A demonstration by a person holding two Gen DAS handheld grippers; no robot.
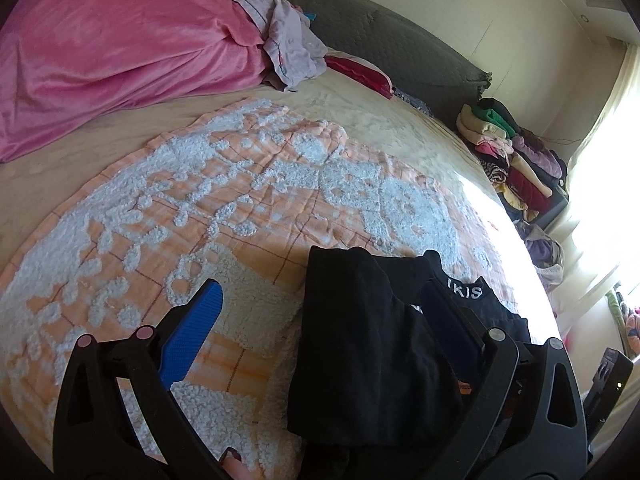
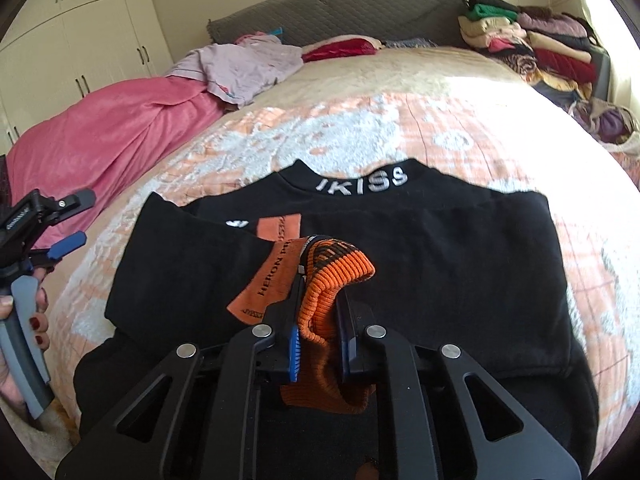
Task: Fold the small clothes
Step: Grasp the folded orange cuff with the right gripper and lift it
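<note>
The right gripper [image 2: 316, 320] is pinched tight on the orange ribbed cuff [image 2: 336, 276] of a black top [image 2: 400, 248], low in the middle of the right wrist frame. The top lies flat across the centre of that frame on a peach and white bedspread [image 2: 360, 120], its lettered collar [image 2: 362, 182] pointing toward the headboard [image 2: 320, 4] at the top. The left gripper [image 1: 316, 312] is spread wide at the bottom of the left wrist frame, one blue pad [image 1: 192, 332] over bare bedspread, the other finger down among the black cloth, closing on nothing. In the right wrist frame it shows at the far left edge, off the garment's side.

What worries me is that grip on the cuff. It looks bunched and doubled between the pads, so I'd guess a pull across the body could drag the sleeve crooked, or let the ribbing slip out halfway and leave a lumpy fold. The orange label strip [image 2: 276, 272] lies just beside the pinch and could get flipped or creased under. With the left gripper holding nothing down, the whole top may slide on that nubbly spread instead of folding. A pink blanket [image 2: 112, 128] at left and the clothes stack [image 2: 532, 44] at upper right are well apart, no bother.
</note>
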